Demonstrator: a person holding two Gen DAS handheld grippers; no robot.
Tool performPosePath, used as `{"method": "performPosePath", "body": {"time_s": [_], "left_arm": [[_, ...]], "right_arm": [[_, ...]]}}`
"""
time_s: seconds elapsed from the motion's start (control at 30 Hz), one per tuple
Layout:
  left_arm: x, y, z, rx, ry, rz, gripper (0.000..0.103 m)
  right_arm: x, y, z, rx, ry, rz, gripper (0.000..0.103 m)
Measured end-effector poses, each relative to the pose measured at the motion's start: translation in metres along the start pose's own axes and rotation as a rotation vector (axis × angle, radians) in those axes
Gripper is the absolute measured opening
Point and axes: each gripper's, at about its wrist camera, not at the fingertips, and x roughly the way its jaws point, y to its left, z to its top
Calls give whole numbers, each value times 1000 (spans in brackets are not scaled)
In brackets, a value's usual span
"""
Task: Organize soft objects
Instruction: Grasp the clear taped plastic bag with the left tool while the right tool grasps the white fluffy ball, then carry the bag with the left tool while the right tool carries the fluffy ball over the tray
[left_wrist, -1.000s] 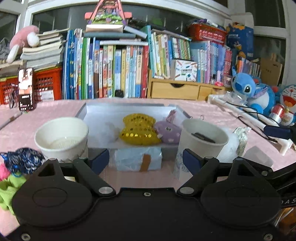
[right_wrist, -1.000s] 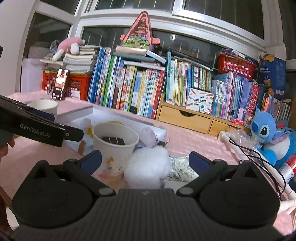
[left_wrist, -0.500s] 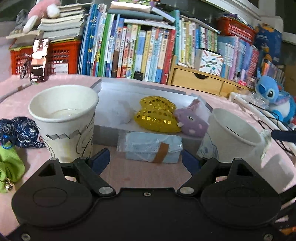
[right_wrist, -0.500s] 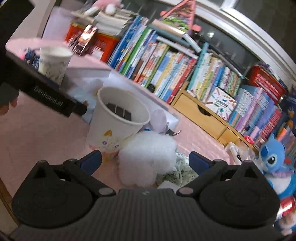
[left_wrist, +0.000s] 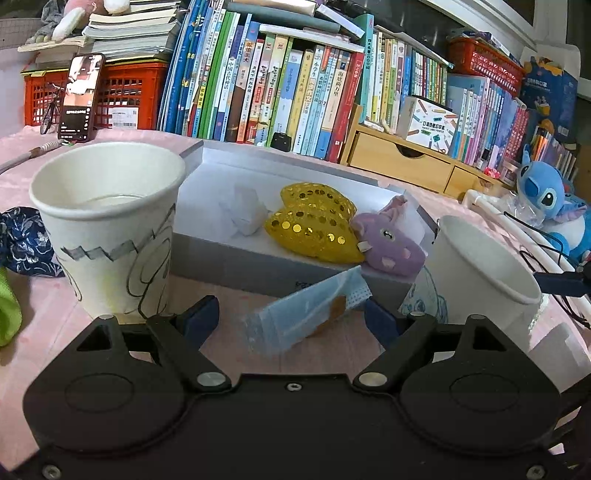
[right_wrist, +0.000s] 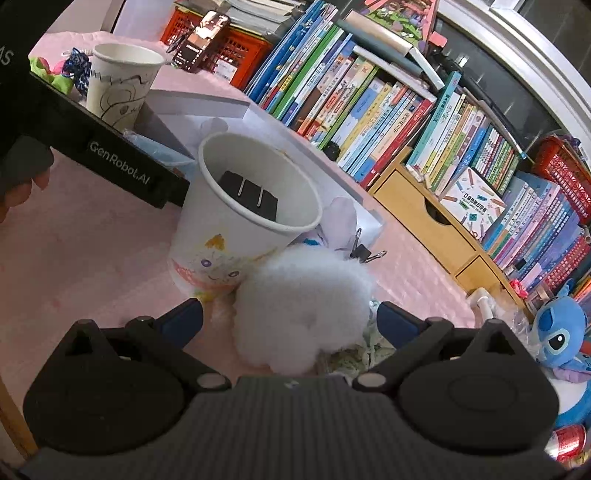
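Grippers, two, hand-held, over a pink tabletop. Left gripper: jaws spread wide, nothing clamped; a pale blue face mask lies tilted in the gap between the blue fingertips, its upper end leaning on the front wall of the grey tray; whether the right fingertip touches the mask cannot be told. Tray contents: yellow sequinned heart cushion, purple plush animal just beside it at the right corner, small white soft piece to the left. Paper cup with scribbled lines stands left of the mask, plain-rimmed paper cup right of it. Right gripper: jaws likewise wide apart, gripping nothing; white fluffy ball sits on the table between the fingertips, with clear space on either side, touching the base of the decorated paper cup, which holds a black binder clip.
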Motion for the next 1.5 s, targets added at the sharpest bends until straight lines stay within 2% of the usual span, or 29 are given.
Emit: {"method": "performPosePath", "body": {"time_s": [0.07,0.13,0.2,0.47,0.63,0.73,0.83,0.93,0.97,1.0,1.1,1.5], "left_arm": [[-1,0,0,0,0,-6,82],[-2,0,0,7,4,-17,72],[-3,-1,-1,16,13,-27,53],[-11,0,-4,44,25,-34,34],[-16,-1,-4,58,28,-47,27],[-20,-1,-4,63,26,-52,22],[-25,-2,-3,71,24,-57,14],[-31,-3,-2,83,9,-54,13],[-33,-3,-1,85,3,-54,12],[-35,-4,0,87,-1,-55,12],[-40,-4,2,89,-10,-61,12],[-69,-8,21,111,-65,-89,12]], "right_arm": [[2,0,0,-6,6,3,103],[3,-1,1,-10,9,6,103],[5,-1,1,-12,12,10,103],[11,-2,3,-4,23,28,103],[13,-4,3,17,28,46,102],[14,-7,2,40,26,54,101],[13,-8,1,60,22,56,94],[10,-6,1,52,18,28,83],[9,-6,0,53,16,7,76],[8,-7,0,62,15,-6,74],[5,-13,-1,113,4,1,73],[-16,-20,5,144,-45,-54,73]]}}
